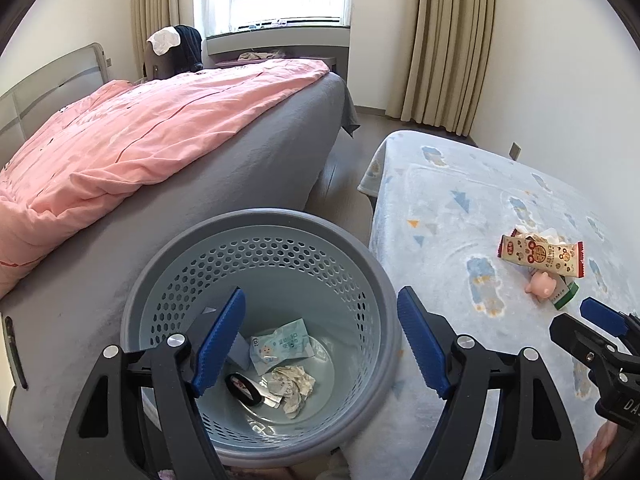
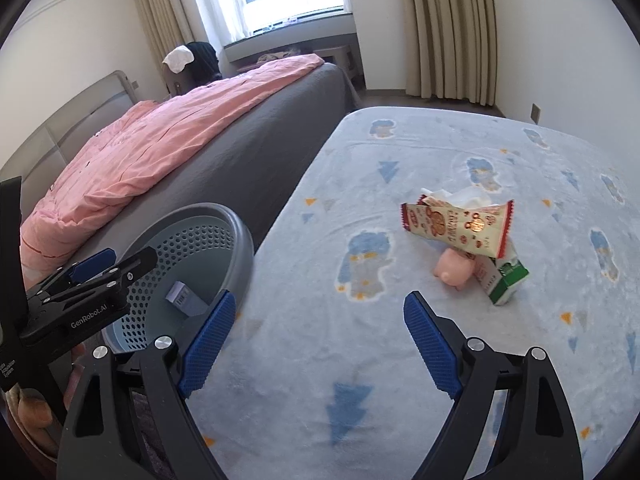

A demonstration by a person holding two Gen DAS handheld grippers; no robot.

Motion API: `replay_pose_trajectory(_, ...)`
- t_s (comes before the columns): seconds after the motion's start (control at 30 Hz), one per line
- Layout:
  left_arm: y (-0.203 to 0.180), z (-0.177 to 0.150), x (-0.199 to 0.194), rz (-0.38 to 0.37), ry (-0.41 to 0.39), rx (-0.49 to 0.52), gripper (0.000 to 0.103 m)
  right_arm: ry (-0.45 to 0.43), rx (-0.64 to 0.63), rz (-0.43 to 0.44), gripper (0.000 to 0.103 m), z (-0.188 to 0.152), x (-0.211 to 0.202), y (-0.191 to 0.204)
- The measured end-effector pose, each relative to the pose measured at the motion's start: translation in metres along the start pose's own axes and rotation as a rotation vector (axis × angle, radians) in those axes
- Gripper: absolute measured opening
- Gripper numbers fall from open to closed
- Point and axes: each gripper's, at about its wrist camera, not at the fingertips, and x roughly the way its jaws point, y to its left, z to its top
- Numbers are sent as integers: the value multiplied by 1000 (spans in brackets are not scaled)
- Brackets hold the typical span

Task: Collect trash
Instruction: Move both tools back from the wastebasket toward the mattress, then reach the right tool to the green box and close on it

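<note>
Left wrist view: left gripper (image 1: pixel 320 344), jaws spread empty, over bin (image 1: pixel 256 216) lower centre; right gripper (image 2: pixel 316 344), likewise released, faces wrapper (image 2: pixel 460 228) pile for pickup.

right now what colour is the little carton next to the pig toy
Green and white carton, beside the pink pig toy; clearest in the right wrist view.

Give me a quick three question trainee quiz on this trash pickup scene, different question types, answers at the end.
1. True or false: the bin is empty.
2. What lies across the pink pig? A) snack wrapper B) sock C) spoon
3. Fill in: both the left tongs and right tongs are ____.

Key: 1 false, it holds crumpled paper and a packet. 2 A. 3 open.
</note>
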Motion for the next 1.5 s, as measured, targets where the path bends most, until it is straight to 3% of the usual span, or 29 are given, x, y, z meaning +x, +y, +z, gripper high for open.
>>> replay_pose_trajectory(0.53, -38, -4, 1, -57, 6, 55, 75, -43, 103, -143, 84, -4, -24, -89)
replay_pose_trajectory(0.93, -55, -3, 6, -67, 16, 81, 75, 17, 55, -180, 84, 7, 15, -123)
replay_pose_trajectory(1.33, -62, -5, 16, -58, 40, 98, 75, 95, 64, -199, 73, 8, 63, -139)
replay_pose_trajectory(1.5, -60, -6, 18, -55, 46, 100, 75, 114, 51, -206, 63, 12, 78, -136)
